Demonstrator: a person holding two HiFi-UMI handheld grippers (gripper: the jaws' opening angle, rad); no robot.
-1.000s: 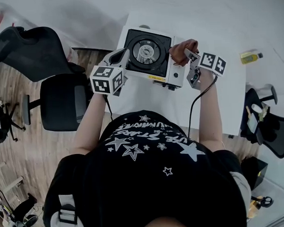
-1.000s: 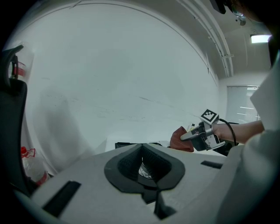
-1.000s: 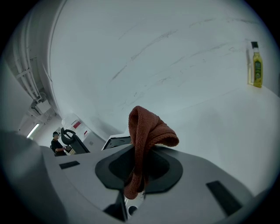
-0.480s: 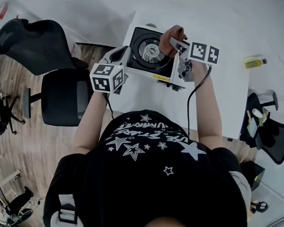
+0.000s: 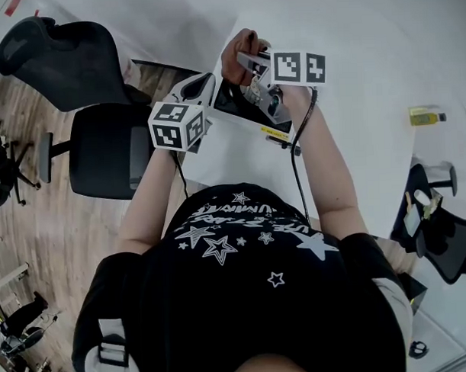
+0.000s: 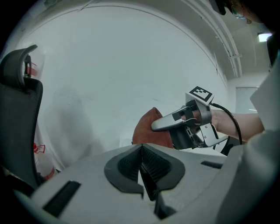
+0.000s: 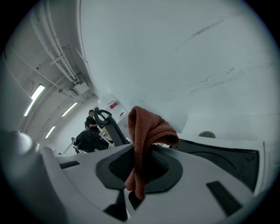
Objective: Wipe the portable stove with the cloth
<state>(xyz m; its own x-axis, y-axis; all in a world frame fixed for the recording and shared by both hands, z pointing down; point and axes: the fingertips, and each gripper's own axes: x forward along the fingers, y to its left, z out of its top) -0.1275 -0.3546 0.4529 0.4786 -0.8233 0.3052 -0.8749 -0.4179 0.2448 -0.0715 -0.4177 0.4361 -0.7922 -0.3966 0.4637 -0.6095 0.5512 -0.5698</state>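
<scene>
The portable stove (image 5: 240,103), white with a black top, stands at the table's far left and is largely hidden under my right gripper (image 5: 246,63). That gripper is shut on a brown cloth (image 5: 231,63) over the stove's far left corner. In the right gripper view the cloth (image 7: 146,131) hangs folded between the jaws, with the stove's black top (image 7: 221,156) just beyond. My left gripper (image 5: 197,89) hovers by the stove's left edge, shut and empty. The left gripper (image 6: 141,152) view shows the cloth (image 6: 148,130) and the right gripper (image 6: 186,124) ahead.
The white table (image 5: 369,146) stretches to the right, with a small yellow bottle (image 5: 425,117) near its right edge. Two black office chairs (image 5: 102,159) stand to the left on the wooden floor, and another chair (image 5: 448,239) at the right. A distant person (image 7: 92,122) shows in the right gripper view.
My right gripper has carried the cloth from the stove's right side leftward across its top to the far left corner. The left gripper has hardly moved.
</scene>
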